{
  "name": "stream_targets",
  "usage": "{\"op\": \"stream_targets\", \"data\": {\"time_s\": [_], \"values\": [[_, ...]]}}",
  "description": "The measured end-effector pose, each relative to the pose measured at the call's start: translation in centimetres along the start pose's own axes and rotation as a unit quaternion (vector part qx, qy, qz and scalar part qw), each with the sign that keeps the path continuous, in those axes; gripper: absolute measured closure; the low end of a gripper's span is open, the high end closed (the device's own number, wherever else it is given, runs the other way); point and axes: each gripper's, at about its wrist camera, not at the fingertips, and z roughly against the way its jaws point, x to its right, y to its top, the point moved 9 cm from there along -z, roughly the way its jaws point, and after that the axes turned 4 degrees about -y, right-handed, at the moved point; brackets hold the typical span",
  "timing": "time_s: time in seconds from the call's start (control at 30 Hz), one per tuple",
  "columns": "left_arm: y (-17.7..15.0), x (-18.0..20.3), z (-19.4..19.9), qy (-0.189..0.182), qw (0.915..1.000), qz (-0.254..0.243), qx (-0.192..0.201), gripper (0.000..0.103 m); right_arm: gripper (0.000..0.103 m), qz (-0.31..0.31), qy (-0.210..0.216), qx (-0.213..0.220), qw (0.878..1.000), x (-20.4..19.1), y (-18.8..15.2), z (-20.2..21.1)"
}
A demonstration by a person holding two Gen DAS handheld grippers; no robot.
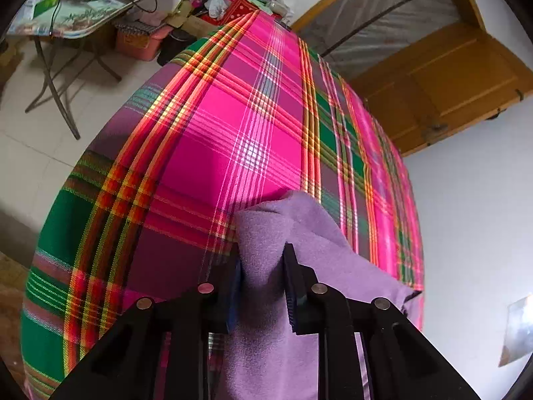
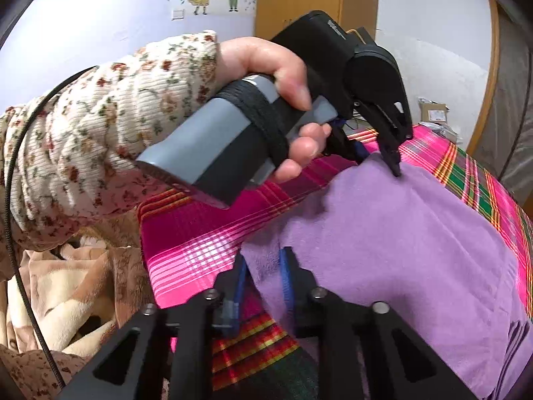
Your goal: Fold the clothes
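A purple fleece garment lies on a bed covered with a pink, green and orange plaid sheet. My left gripper is shut on a bunched corner of the purple garment, lifting it off the sheet. In the right wrist view my left gripper shows at the garment's far corner, held by a hand in a floral sleeve. My right gripper is shut on the garment's near edge, with cloth pinched between its blue-padded fingers.
A folding table with clutter stands on the tiled floor left of the bed, with boxes and bags behind it. A wooden door is at the right. A beige blanket lies bunched beside the bed.
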Motion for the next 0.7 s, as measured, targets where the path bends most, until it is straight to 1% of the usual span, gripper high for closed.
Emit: {"op": "stream_targets", "data": {"time_s": [0.1,0.27,0.4,0.53,0.7], "values": [[0.0,0.1,-0.1,0.004,1.0000,0.003,-0.001,0.086,0.091,-0.003,-0.002,0.002,1.000,0.2,-0.2,0.3],[0.1,0.8,0.1,0.011,0.9999,0.001,0.004,0.087,0.094,-0.016,0.001,0.014,1.000,0.6,-0.1,1.3],[0.1,1.4,0.4,0.012,0.9999,0.010,0.007,0.088,0.094,-0.023,-0.004,0.038,0.999,1.3,0.4,2.8],[0.0,2.3,1.0,0.017,0.9998,0.006,0.012,0.088,0.094,-0.039,-0.007,0.063,0.997,2.4,1.1,4.0],[0.1,4.0,2.1,0.011,0.9997,0.007,0.022,0.088,0.094,-0.058,-0.010,0.091,0.994,3.3,1.3,6.1]]}}
